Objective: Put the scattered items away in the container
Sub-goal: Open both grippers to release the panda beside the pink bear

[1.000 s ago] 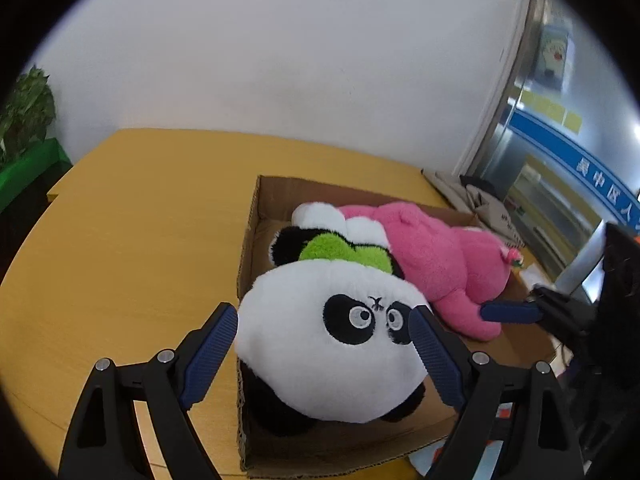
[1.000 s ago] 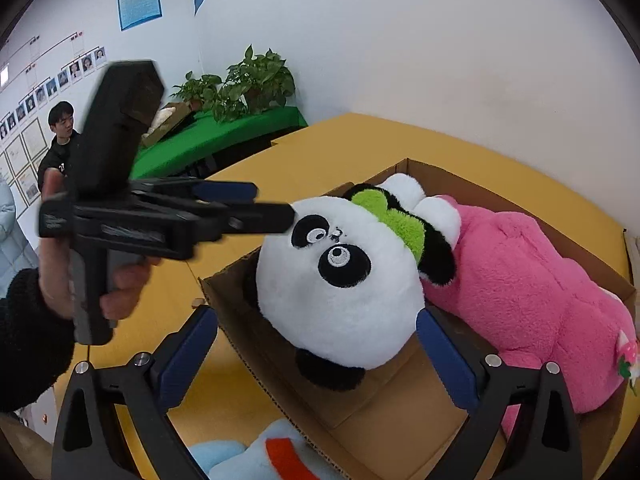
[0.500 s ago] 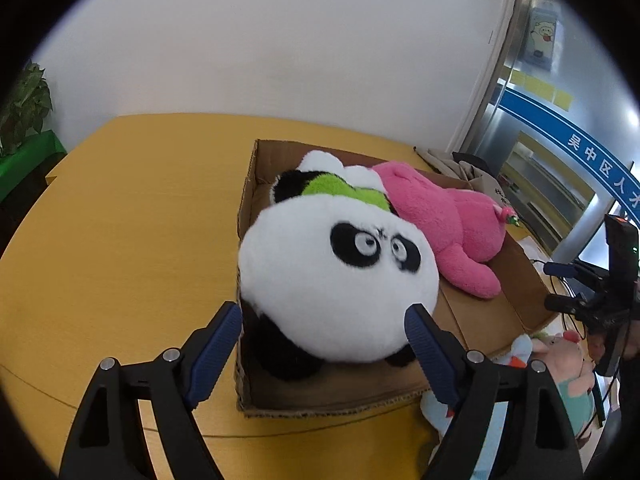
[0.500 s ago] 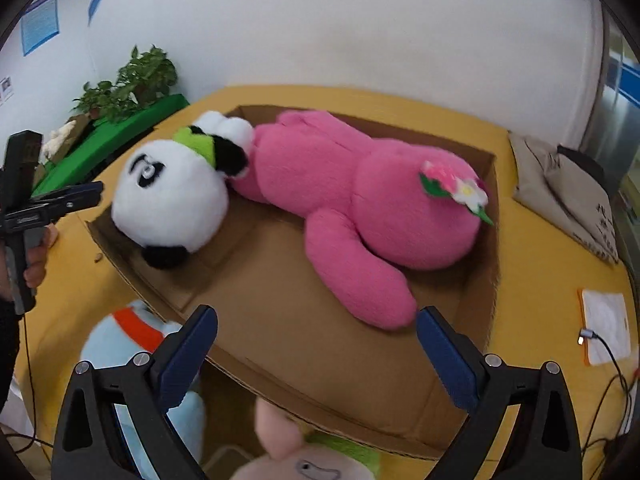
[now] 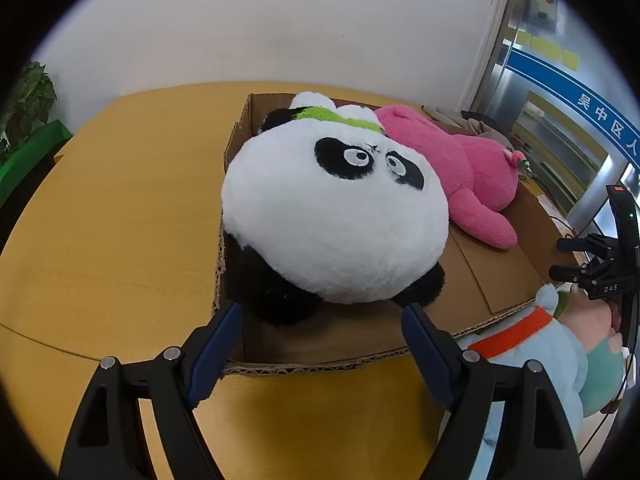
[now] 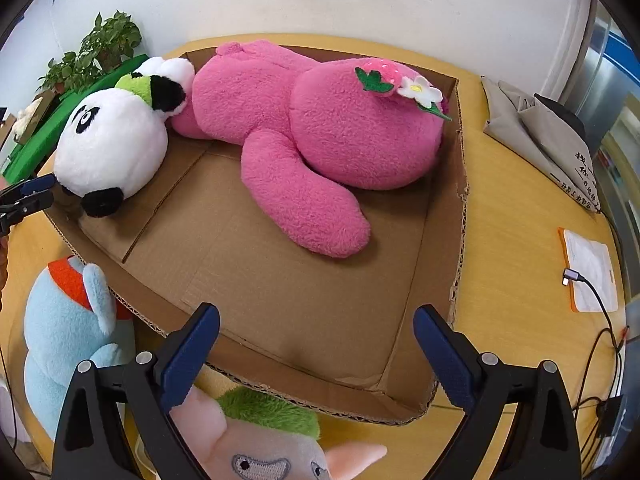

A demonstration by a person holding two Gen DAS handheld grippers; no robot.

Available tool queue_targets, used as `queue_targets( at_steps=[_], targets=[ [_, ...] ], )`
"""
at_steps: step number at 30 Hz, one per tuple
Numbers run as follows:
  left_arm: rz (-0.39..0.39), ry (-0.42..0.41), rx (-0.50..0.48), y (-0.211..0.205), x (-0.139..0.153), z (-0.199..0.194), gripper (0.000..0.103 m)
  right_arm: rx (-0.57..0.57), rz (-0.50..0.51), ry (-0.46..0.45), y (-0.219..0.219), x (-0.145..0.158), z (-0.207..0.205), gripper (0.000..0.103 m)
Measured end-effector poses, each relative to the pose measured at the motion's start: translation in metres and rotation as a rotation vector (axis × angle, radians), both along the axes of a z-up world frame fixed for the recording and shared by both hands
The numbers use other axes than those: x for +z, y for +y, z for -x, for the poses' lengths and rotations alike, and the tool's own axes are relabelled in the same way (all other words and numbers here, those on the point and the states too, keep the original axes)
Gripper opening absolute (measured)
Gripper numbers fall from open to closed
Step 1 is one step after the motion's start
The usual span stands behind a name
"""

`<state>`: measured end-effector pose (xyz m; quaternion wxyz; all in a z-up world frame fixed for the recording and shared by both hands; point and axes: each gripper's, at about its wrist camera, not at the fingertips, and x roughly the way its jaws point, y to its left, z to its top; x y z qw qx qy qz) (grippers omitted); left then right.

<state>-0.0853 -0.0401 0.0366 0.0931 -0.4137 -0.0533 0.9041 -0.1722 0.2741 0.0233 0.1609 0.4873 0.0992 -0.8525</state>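
Note:
A shallow cardboard box (image 5: pixel 352 354) (image 6: pixel 444 256) lies on the yellow table. In it lie a panda plush (image 5: pixel 336 216) (image 6: pixel 110 142) and a pink plush (image 5: pixel 452 164) (image 6: pixel 316 128). My left gripper (image 5: pixel 326 350) is open and empty, just in front of the box's near wall below the panda. My right gripper (image 6: pixel 316 356) is open and empty above the box's near corner; it also shows in the left wrist view (image 5: pixel 576 258). A light blue plush with an orange collar (image 6: pixel 64 332) (image 5: pixel 528 360) and a pink pig plush with green hair (image 6: pixel 264 440) lie outside the box.
A grey bag (image 6: pixel 548 136) and a white card with a cable (image 6: pixel 588 268) lie on the table right of the box. Potted plants (image 6: pixel 96 52) stand on a green stand beyond the table's left edge. A white wall is behind.
My left gripper has backed away from the panda, which stays in the box. My right gripper has swung from the panda to the box's open corner, over the pig plush.

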Motion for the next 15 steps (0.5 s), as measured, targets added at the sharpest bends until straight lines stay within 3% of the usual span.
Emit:
queue_targets(
  at_steps=[3,7,12,15],
  targets=[
    [-0.025,0.001,0.018,-0.005,0.005,-0.004,0.082,-0.011,-0.007,0.034,0.002,0.001,-0.007,0.099],
    [-0.014,0.067,0.052,-0.006,0.025,-0.027,0.082,-0.036,-0.026,0.202,0.002,0.023,-0.027,0.101],
    [0.005,0.163,0.049,0.010,0.055,-0.073,0.084,-0.100,0.075,0.404,-0.001,0.077,-0.077,0.103],
    [0.016,0.220,0.079,0.019,0.069,-0.100,0.085,-0.094,0.153,0.444,-0.014,0.096,-0.111,0.103]
  ],
)
